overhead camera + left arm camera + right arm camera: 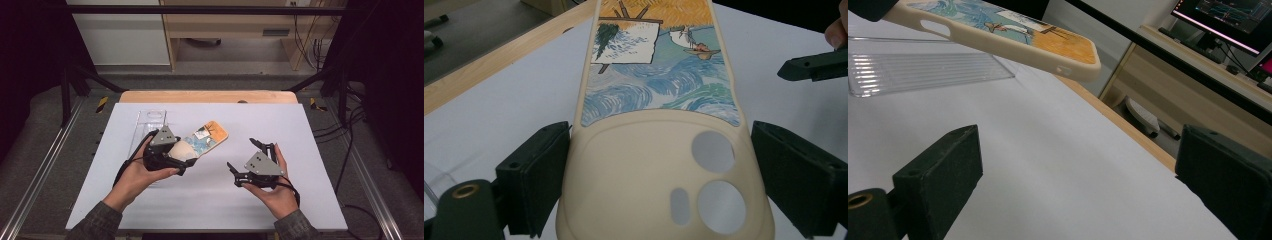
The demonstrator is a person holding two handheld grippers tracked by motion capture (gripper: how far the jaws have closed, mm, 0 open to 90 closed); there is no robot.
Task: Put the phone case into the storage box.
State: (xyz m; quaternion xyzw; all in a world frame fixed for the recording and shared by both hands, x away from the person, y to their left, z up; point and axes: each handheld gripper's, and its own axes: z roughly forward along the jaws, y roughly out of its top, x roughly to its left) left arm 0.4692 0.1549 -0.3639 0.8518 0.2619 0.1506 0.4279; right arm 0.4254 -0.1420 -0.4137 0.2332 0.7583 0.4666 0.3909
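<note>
L gripper (176,161) is clamped on the camera end of the phone case (202,141), lifted off the white table (300,200) near its centre-left, w/ the printed end pointing to the far edge. R gripper (245,160) hangs wide, nothing in it, just right of centre. Clear tray (150,122) lies by the far-left corner. Step looks like a handover or 2-handed hold; next, R must close on the free end.
</note>
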